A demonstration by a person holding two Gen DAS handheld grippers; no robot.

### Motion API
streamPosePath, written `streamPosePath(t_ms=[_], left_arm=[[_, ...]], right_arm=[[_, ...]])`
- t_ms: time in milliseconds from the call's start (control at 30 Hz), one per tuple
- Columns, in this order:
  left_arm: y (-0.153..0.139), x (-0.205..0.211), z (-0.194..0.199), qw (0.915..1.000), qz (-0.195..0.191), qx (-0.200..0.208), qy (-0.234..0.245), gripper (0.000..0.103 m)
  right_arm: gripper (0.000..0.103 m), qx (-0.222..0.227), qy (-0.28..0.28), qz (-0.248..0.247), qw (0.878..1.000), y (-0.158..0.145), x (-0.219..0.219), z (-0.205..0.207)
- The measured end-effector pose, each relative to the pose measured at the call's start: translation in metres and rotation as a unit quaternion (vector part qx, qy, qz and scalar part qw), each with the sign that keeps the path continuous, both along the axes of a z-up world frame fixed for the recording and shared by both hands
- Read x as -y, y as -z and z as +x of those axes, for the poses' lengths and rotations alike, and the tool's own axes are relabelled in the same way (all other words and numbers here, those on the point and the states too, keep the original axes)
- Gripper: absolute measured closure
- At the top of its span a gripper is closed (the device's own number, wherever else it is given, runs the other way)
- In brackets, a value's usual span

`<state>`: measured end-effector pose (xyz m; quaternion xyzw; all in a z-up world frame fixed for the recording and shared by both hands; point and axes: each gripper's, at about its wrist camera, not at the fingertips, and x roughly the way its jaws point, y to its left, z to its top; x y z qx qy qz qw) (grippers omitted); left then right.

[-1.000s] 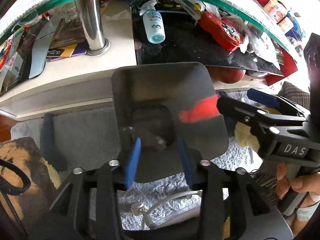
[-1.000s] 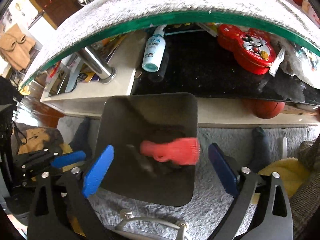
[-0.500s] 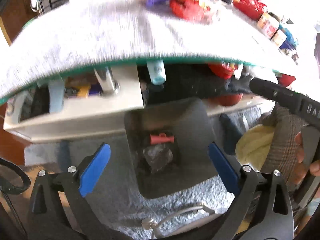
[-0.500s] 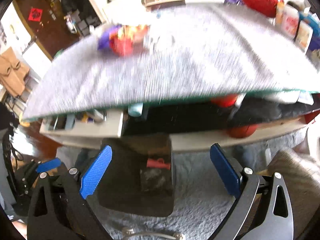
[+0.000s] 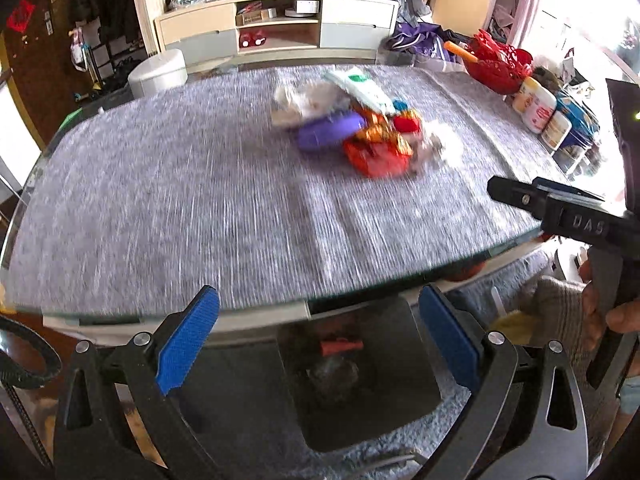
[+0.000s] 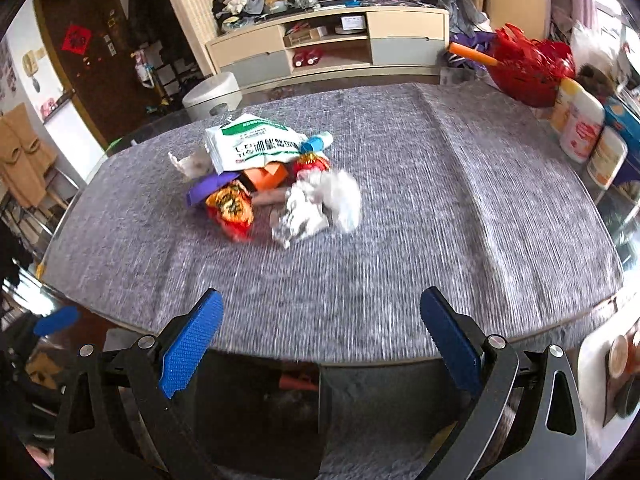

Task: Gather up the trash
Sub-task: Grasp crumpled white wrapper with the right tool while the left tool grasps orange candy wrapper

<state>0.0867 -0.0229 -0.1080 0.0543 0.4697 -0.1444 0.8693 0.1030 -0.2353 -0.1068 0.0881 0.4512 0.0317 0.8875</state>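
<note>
Two things lie in the dark bin below the worktop's near edge: a red piece and a crumpled wad. Left gripper and right gripper are both spread, empty.

I am reading very little here. On the body of my right tongs, as my left camera is catching it, raised letters are spelling "DAS" — that is the one clear word. The white packet with the green band, lying on top of the trash heap on the counter, is showing a line of dark printed characters, but they are too small and blurred for me to make out. The red paper sign on the brown door is carrying a dark mark — unreadable too.
</note>
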Motion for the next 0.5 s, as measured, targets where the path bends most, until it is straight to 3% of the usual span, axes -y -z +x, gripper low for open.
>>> streamPosePath(t_ms=[167,333,500], left_arm=[[-0.001,0.007,0.023,1.0,0.002,0.003,0.004,0.008],[0.004,0.016,0.038,0.9999,-0.002,-0.004,0.012,0.008],[0.009,0.025,0.055,0.9996,-0.013,-0.009,0.023,0.009]], right_arm=[[0.006,-0.001,-0.004,0.022,1.0,0.005,0.002,0.028],[0.033,-0.006,-0.014,0.04,0.999,0.012,-0.002,0.049],[0.047,-0.017,-0.034,0.036,0.999,0.022,-0.013,0.066]])
